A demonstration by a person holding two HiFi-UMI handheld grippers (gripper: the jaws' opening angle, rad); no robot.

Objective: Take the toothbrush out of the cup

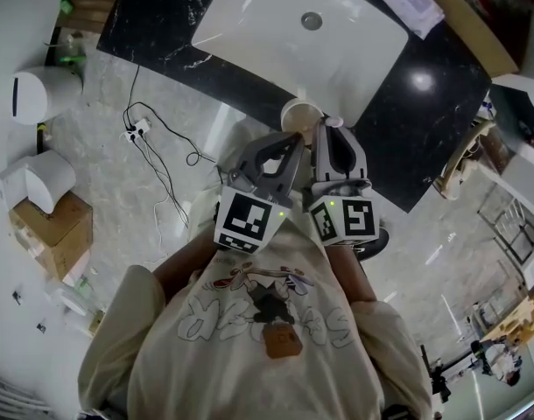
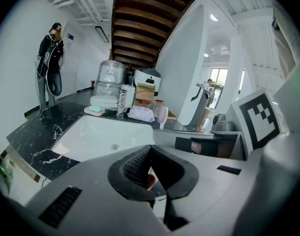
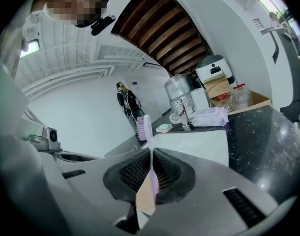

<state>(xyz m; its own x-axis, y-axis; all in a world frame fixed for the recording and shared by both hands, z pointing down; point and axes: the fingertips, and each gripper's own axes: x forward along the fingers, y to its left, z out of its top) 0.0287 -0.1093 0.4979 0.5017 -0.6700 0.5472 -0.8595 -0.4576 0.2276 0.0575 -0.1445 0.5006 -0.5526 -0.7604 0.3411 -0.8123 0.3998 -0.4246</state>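
Observation:
In the head view a beige cup [image 1: 299, 112] stands at the black counter's front edge, just ahead of both grippers. My left gripper [image 1: 289, 143] reaches to it. In the left gripper view its jaws [image 2: 151, 173] are closed on a brownish piece of the cup [image 2: 149, 180]. My right gripper [image 3: 151, 168] is shut on the thin lilac handle of the toothbrush [image 3: 151, 156], which stands upright with its bristled head above the jaws. That head shows right of the cup as the toothbrush [image 1: 334, 122] and also as the toothbrush [image 2: 161, 115]. The handle's lower end is hidden.
A white sink basin [image 1: 249, 24] is set in the black marble counter [image 1: 425, 121]. At its back are a faucet [image 2: 121, 101], a soap dish [image 2: 96, 109] and a pack of wipes [image 2: 141, 113]. Cables [image 1: 158, 151], a cardboard box [image 1: 57, 234] and a white bin [image 1: 39, 94] are on the floor at left.

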